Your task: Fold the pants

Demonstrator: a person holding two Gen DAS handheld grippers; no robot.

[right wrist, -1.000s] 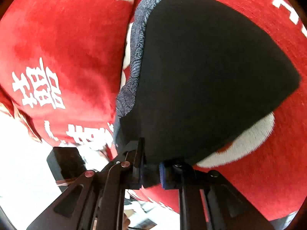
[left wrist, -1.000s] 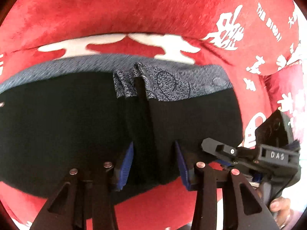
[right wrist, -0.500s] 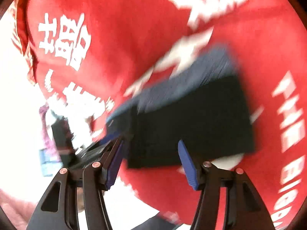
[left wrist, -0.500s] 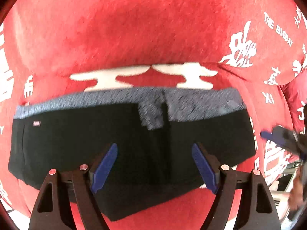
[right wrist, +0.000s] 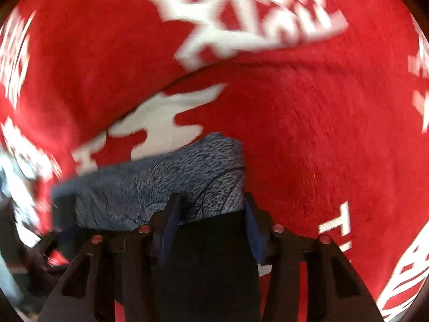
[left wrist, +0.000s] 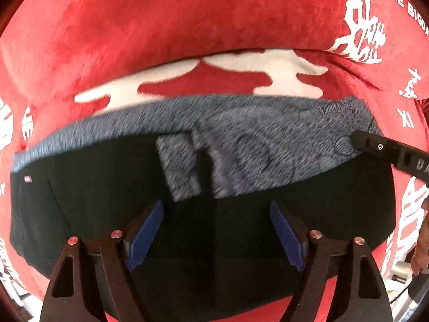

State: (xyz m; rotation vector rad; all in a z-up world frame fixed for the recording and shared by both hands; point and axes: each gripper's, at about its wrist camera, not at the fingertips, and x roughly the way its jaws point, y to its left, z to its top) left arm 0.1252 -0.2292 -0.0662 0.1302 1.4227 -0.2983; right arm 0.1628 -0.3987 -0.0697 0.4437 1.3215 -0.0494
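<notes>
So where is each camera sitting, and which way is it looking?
Left wrist: on the left gripper, looking down on the black pants with a grey patterned waistband on the red blanket with white letters; its jaws are opening; the right gripper's tip shows.
Right wrist: on the right gripper, looking down at the waistband's end; jaws closing around cloth.
Shared: pants, blanket.

Likely a home: a plush red blanket (left wrist: 187, 26) with white lettering covers the surface.
</notes>
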